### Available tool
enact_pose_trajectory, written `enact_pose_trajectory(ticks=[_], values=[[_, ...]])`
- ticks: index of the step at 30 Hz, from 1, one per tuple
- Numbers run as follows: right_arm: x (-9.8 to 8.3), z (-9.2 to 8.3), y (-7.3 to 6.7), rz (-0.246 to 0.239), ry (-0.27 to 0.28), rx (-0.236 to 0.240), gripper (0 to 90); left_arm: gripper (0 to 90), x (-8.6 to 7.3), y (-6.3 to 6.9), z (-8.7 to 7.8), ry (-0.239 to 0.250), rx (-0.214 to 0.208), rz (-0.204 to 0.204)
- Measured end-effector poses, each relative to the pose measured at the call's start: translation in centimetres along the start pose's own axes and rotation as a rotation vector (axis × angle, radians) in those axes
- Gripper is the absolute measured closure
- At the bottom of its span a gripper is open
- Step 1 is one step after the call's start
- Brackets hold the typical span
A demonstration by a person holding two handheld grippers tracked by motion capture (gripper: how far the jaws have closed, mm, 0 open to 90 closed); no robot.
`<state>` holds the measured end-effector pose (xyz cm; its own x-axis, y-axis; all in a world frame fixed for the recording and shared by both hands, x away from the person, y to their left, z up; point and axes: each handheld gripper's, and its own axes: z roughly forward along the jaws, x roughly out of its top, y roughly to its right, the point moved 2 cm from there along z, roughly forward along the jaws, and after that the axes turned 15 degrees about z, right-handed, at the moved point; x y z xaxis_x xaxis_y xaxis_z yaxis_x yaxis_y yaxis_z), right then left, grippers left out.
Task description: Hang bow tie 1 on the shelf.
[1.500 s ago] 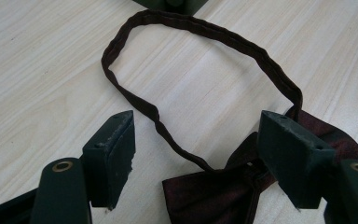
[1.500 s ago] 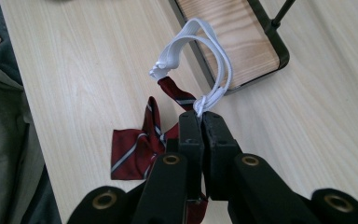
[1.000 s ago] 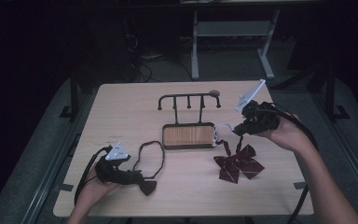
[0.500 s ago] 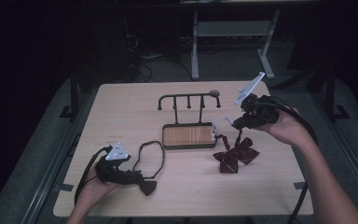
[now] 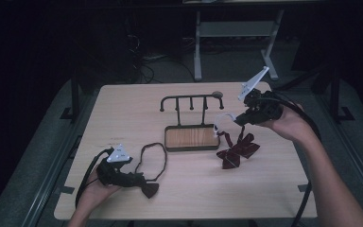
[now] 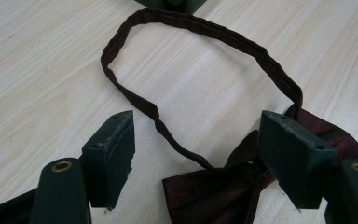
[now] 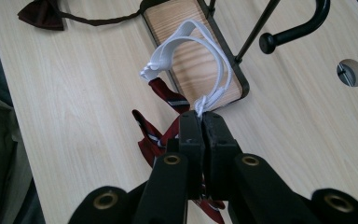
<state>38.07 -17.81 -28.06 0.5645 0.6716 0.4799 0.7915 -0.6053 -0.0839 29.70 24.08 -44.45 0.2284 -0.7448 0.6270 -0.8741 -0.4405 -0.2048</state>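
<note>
Two bow ties, one rack; right gripper fingers clamped on white strap, left gripper fingers apart.

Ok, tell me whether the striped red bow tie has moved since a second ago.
Yes. The striped red bow tie, its white strap pinched by the right gripper, has lifted and shifted toward the hook rack.

Legible text, labels, brands, numbers, signs: none. The tabletop, the hook stand's wooden base and both bow ties bear no readable marking in any view.
</note>
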Motion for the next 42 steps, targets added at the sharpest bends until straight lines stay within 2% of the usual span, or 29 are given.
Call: enact_pose_trajectory(ticks=[15, 28, 42], values=[[1.4, -0.6, 0.2, -0.003, 0.007, -0.013, 87.3, 28.3, -0.1, 0.0, 0.0, 0.0, -0.006, -0.007], [2.6, -0.5, 0.9, 0.005, 0.01, -0.014, 87.4, 28.3, -0.1, 0.0, 0.0, 0.001, -0.008, -0.008], [3.4, -0.3, 2.6, 0.052, 0.005, -0.018, 87.3, 28.3, -0.1, -0.1, 0.0, 0.004, -0.012, -0.01]])
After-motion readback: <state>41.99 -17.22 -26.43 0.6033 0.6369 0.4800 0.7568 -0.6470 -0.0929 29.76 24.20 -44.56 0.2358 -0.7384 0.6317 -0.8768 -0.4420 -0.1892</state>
